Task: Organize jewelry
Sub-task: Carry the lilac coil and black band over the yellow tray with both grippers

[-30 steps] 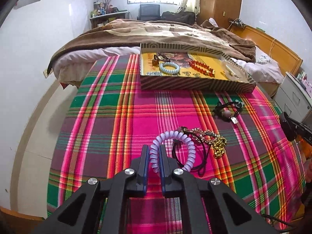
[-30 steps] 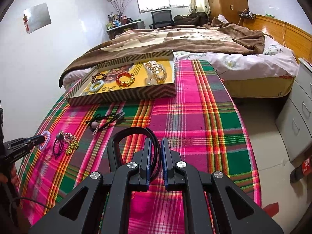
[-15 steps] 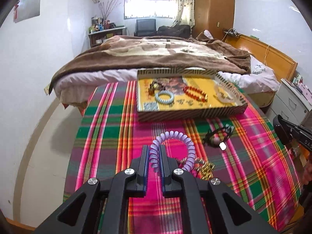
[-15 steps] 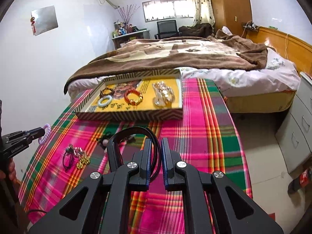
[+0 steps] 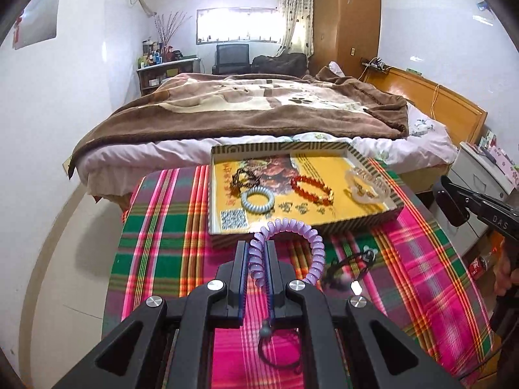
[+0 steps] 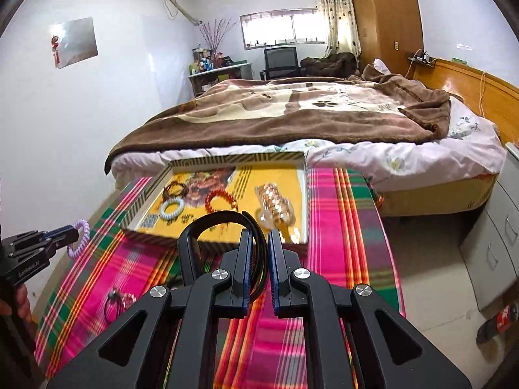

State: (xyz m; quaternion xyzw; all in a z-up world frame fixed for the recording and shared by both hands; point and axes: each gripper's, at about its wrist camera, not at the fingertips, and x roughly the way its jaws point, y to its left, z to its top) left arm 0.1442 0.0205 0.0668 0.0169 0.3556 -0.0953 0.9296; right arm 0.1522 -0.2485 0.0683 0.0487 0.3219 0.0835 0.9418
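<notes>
Both grippers carry jewelry toward the yellow tray [image 5: 373, 218] at 12 o'clock on the plaid-covered counter [image 5: 155, 246]. The left gripper [image 5: 258, 253] has its jaws clenched on a lilac coil bracelet [image 5: 311, 243], which loops out toward 1 o'clock. The right gripper [image 6: 259, 246] grasps a black headband [image 6: 207, 227] arching toward 11 o'clock. Next, likely: reach over the tray's near wall and release each piece on bare yellow floor.

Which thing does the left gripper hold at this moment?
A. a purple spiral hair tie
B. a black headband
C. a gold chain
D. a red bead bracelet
A: the left gripper is shut on the purple spiral hair tie, whose coils rise between its fingers above the plaid cloth.
</notes>
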